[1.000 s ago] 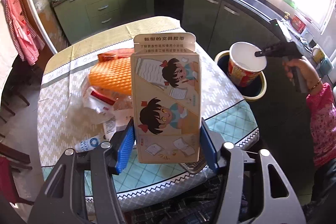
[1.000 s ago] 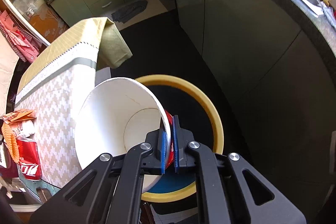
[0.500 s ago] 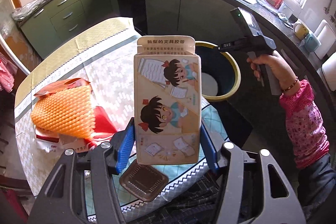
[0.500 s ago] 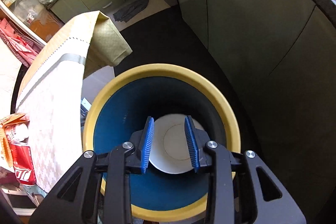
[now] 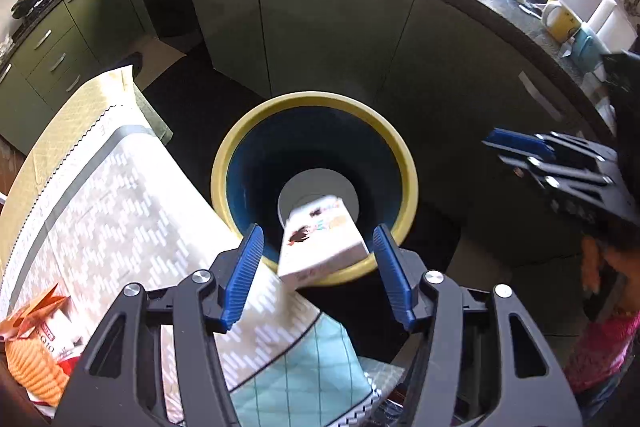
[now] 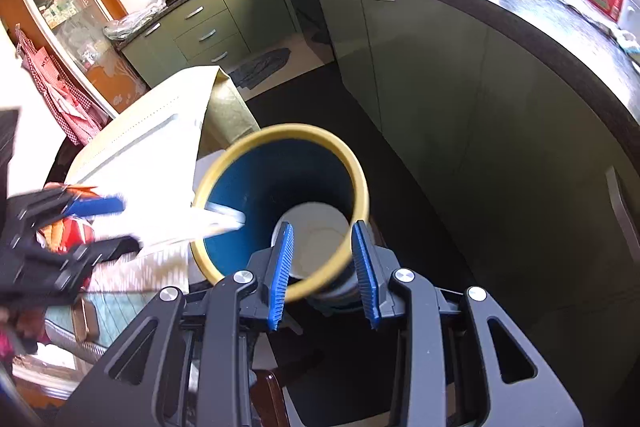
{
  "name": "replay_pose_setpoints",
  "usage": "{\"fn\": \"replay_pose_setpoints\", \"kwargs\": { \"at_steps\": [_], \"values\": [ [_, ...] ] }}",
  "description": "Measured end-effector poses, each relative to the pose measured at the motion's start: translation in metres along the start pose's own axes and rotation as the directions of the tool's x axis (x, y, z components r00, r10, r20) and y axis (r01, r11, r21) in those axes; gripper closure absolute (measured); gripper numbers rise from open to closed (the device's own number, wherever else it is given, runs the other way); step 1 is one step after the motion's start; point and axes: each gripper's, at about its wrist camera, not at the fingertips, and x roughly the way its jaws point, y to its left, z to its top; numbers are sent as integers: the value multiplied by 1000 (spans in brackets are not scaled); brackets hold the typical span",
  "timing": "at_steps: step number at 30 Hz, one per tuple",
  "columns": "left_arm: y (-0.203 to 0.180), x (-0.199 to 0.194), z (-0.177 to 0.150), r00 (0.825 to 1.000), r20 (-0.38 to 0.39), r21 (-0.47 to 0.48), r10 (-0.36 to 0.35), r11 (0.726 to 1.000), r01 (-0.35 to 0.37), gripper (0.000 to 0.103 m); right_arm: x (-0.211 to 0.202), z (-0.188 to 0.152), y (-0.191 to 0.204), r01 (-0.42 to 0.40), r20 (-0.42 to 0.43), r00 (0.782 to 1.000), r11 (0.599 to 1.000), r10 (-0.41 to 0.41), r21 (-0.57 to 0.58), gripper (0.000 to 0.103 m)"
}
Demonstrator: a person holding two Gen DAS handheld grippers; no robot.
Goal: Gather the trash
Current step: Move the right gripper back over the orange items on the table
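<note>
A blue trash bin with a yellow rim [image 5: 404, 163] stands on the dark floor beside the table; it also shows in the right wrist view [image 6: 358, 171]. A white paper cup [image 5: 316, 185] lies at its bottom, also seen in the right wrist view [image 6: 316, 231]. My left gripper [image 5: 318, 273] is open above the bin's near rim, and the cartoon-printed carton [image 5: 320, 243] is loose between its fingers, tipping into the bin. It appears blurred in the right wrist view [image 6: 192, 223]. My right gripper [image 6: 324, 275] is open and empty just above the bin's near rim.
The table with a patterned cloth [image 5: 120, 211] lies left of the bin, with an orange net and red packaging [image 5: 36, 347] at its near left. Green kitchen cabinets [image 5: 328, 27] and a dark counter curve behind the bin.
My left gripper swung from over the table to above the bin, opened and let go of the carton. My right gripper, open after the cup dropped in, drew back a little.
</note>
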Motion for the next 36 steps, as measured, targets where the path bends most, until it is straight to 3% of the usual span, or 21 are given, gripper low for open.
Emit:
{"fn": "replay_pose_setpoints", "kwargs": {
  "at_steps": [5,8,12,16,19,23,28,31,34,36],
  "values": [
    [-1,49,24,998,-58,-7,29,1000,-30,48,-15,-13,-9,7,10,1000,1000,-7,18,71],
    [7,44,27,999,-52,-43,9,999,-12,48,-27,-18,-6,-13,31,999,1000,13,2,71],
    [20,-7,6,999,12,-46,-33,998,34,46,-28,-12,14,-44,38,998,998,45,-44,70],
    [49,-80,-41,994,103,-70,-36,997,43,38,-10,3,55,-134,6,991,982,136,-129,70],
    [84,-134,-85,986,164,-113,27,994,-9,32,3,13,102,-191,-31,982,956,189,-225,65],
    [134,-192,-145,959,225,-227,170,967,-118,20,18,22,185,-276,-85,961,881,264,-384,65],
    [204,-233,-208,925,219,-372,311,903,-216,17,28,28,305,-374,-166,923,714,346,-592,65],
    [229,-234,-235,931,183,-425,316,879,-215,17,39,31,374,-410,-217,904,598,369,-689,65],
    [247,-234,-257,940,166,-454,297,870,-194,17,54,29,430,-374,-236,919,507,317,-776,67],
    [253,-233,-266,941,167,-461,295,867,-189,17,67,28,455,-341,-236,934,472,268,-813,74]
  ]
}}
